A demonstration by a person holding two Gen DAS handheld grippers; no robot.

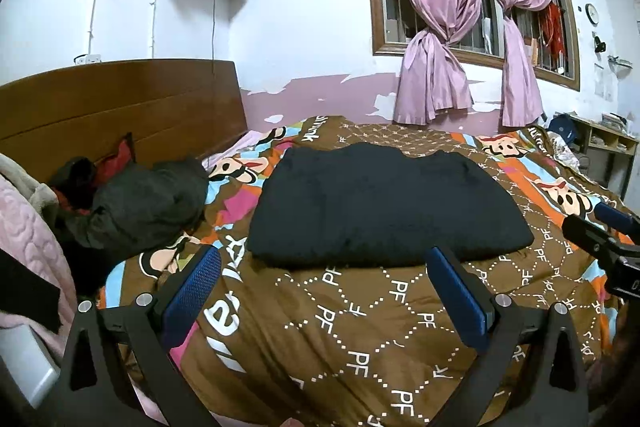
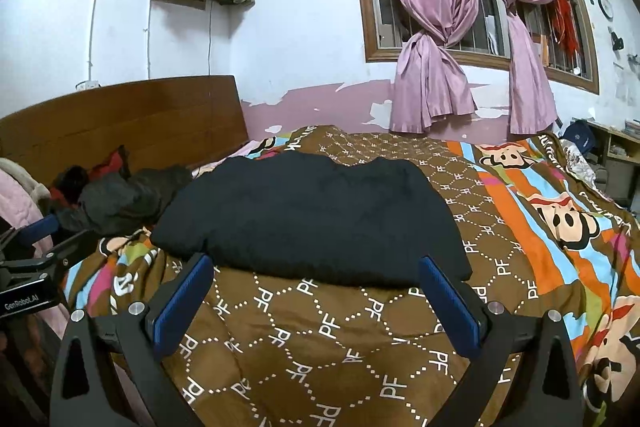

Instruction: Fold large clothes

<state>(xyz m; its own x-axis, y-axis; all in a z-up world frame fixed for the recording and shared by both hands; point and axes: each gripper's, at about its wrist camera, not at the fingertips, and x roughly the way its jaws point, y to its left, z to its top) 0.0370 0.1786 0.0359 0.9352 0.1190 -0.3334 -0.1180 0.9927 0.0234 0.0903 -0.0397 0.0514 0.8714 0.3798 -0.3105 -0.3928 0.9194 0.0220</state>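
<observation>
- While the left gripper (image 1: 323, 267) hovers wide open and empty, the folded black fleece garment (image 1: 384, 203) lies just beyond its fingertips on the brown patterned quilt (image 1: 360, 339); bare quilt fills the near side, with a dark crumpled clothes pile (image 1: 148, 203) left.
- Likewise spread and empty, the right gripper (image 2: 316, 269) faces the garment's near edge (image 2: 312, 215); open quilt (image 2: 320, 347) lies below and right.

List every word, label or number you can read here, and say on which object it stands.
"PF": repeated across the brown bedspread.
"GenRobot.AI": on the left tongs' body, in the right wrist view.
Large white letters on the bedspread's edge: cut off, unreadable.
Wall clock: numbers too small to read.
</observation>
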